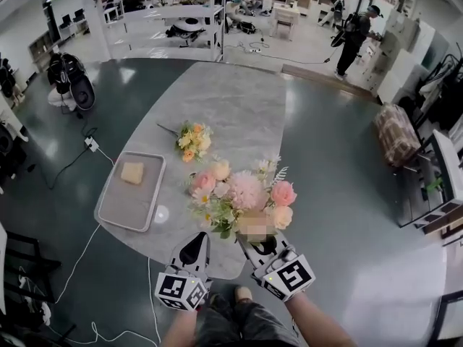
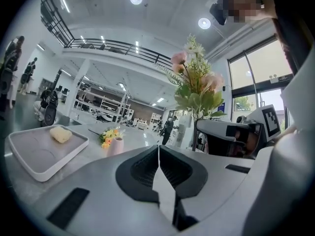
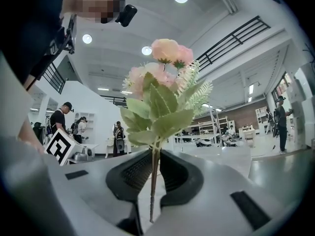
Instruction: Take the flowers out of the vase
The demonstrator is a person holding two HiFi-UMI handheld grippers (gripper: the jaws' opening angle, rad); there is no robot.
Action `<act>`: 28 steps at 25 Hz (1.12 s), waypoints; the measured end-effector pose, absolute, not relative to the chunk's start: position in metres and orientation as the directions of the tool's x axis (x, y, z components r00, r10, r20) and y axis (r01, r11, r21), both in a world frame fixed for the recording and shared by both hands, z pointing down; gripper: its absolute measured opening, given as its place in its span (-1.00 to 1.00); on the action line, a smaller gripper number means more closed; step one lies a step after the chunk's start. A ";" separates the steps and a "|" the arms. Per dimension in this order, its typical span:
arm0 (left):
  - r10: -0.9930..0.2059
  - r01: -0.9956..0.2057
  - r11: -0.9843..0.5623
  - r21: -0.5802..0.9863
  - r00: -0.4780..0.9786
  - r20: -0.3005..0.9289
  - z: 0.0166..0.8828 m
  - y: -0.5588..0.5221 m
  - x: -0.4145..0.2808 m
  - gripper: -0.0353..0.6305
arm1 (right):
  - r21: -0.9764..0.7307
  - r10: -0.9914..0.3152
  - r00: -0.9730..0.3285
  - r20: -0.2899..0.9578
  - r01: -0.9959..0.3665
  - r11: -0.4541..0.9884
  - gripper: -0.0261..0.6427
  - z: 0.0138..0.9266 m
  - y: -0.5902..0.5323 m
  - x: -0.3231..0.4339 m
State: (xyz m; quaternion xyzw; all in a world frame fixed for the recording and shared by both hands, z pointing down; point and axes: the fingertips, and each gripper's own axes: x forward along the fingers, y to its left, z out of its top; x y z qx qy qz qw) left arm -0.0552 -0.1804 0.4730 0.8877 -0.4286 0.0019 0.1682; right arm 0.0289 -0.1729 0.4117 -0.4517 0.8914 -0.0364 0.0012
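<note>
Pinching the pink bouquet by its stem, the right gripper holds it upright, blooms above the jaws & cut end hanging free below, i.e. clear of the small pale vase, which stands to the left by the tray. Just beside it the left gripper sits w/ jaws pressed together on nothing. Yellow bunch lies farther out on the surface; nothing blocks a set-down, I'd judge.

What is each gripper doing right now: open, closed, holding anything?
Left gripper: closed, nothing between its jaws.
Right gripper: closed on the stem of the pink flower bunch.
</note>
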 end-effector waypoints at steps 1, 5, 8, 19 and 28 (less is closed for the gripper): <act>-0.758 -0.760 -0.578 0.297 0.635 0.148 0.473 -0.182 -0.055 -0.84 | -0.066 -0.805 -0.592 0.030 -0.805 0.590 -0.75 0.411 -0.174 0.028; -0.749 -0.752 -0.589 0.297 0.646 0.150 0.479 -0.185 -0.043 -0.84 | -0.064 -0.803 -0.595 0.027 -0.803 0.593 -0.75 0.415 -0.175 0.036; -0.740 -0.744 -0.598 0.297 0.656 0.152 0.480 -0.182 -0.019 -0.84 | -0.061 -0.802 -0.596 0.029 -0.802 0.594 -0.75 0.415 -0.168 0.056; -0.717 -0.723 -0.626 0.291 0.681 0.150 0.475 -0.190 0.008 -0.84 | -0.072 -0.795 -0.605 0.046 -0.796 0.601 -0.75 0.418 -0.167 0.079; -0.754 -0.761 -0.582 0.288 0.637 0.159 0.472 -0.185 -0.014 -0.84 | -0.076 -0.757 -0.651 0.043 -0.758 0.648 -0.75 0.419 -0.171 0.063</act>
